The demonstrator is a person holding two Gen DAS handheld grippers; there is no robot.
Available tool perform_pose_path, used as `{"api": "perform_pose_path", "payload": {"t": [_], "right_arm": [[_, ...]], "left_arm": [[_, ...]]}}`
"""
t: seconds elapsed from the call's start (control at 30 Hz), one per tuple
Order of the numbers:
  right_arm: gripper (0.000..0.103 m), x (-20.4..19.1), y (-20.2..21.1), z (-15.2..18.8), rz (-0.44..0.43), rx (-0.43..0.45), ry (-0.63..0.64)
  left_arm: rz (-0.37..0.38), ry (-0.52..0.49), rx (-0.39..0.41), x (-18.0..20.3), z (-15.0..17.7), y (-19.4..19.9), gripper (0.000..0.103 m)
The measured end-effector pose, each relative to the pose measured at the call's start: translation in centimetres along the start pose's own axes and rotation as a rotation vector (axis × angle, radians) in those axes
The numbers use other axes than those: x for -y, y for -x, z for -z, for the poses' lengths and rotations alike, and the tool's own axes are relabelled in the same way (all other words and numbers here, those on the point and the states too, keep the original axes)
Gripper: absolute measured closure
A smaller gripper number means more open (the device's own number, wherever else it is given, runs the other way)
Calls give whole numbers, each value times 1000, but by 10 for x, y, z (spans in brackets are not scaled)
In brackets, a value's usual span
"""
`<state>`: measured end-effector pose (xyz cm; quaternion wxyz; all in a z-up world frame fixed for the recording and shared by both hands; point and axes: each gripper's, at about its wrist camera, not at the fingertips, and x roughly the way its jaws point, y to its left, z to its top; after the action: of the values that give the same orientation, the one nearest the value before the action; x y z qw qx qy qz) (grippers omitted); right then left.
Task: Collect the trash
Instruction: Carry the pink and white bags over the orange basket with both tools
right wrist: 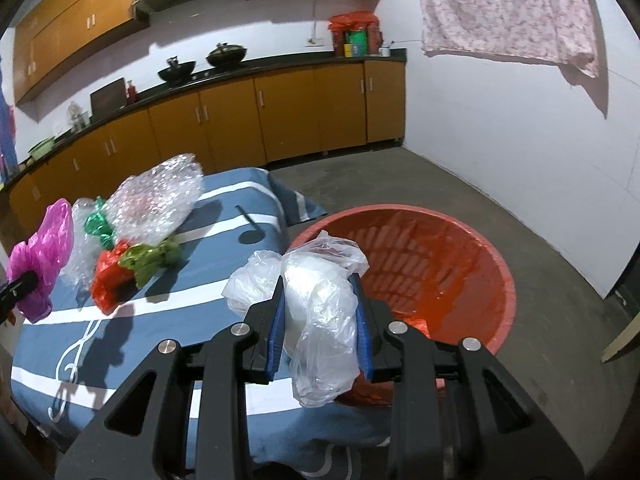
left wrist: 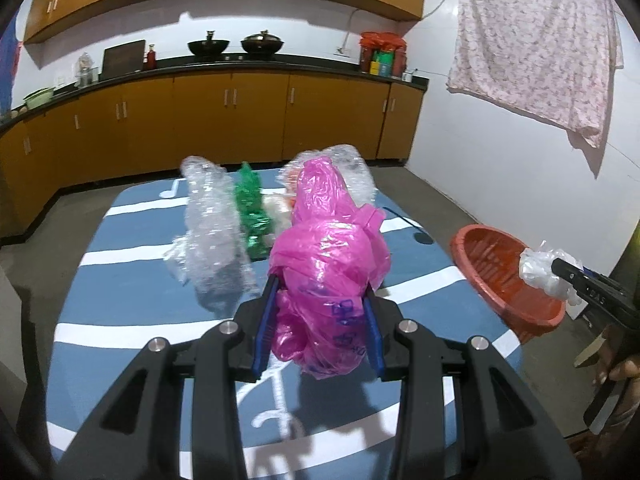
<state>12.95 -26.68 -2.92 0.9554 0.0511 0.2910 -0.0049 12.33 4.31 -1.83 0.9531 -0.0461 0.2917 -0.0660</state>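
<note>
**Trash riding toward the basket in both tongs**

Left tongs (left wrist: 320, 312) are pinching a pink bag (left wrist: 328, 264) above the desk (left wrist: 120, 280). Right tongs (right wrist: 320, 320) are pinching a clear bag (right wrist: 320, 320) beside the red basket (right wrist: 496, 264); releasing over it looks next.

Your right claw (right wrist: 320, 312) pinches a clear plastic bag (right wrist: 320, 320) at the red basket (right wrist: 500, 280) rim. Your left claw (right wrist: 18, 286) grips a pink bag (right wrist: 44, 248) over the striped bench (right wrist: 200, 280).
</note>
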Motion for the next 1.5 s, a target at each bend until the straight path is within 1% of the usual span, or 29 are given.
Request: {"api": "perform_pose_path", "payload": {"t": [0.3, 0.5, 0.73, 0.9, 1.1, 1.5], "right_arm": [[72, 18, 1, 0, 38, 11, -34], [72, 29, 3, -2, 83, 31, -50], [72, 46, 10, -7, 200, 84, -114], [72, 58, 10, -10, 255, 115, -167], [72, 70, 3, -13, 282, 125, -217], [72, 87, -9, -14, 285, 128, -269]], "left_arm": [[55, -25, -9, 31, -8, -16, 65], [107, -29, -22, 58, -10, -31, 65], [174, -49, -30, 97, -15, -49, 65], [206, -71, -46, 126, -16, -63, 65], [238, -80, -65, 151, -19, -82, 65], [296, -115, -94, 193, -20, -112, 64]]}}
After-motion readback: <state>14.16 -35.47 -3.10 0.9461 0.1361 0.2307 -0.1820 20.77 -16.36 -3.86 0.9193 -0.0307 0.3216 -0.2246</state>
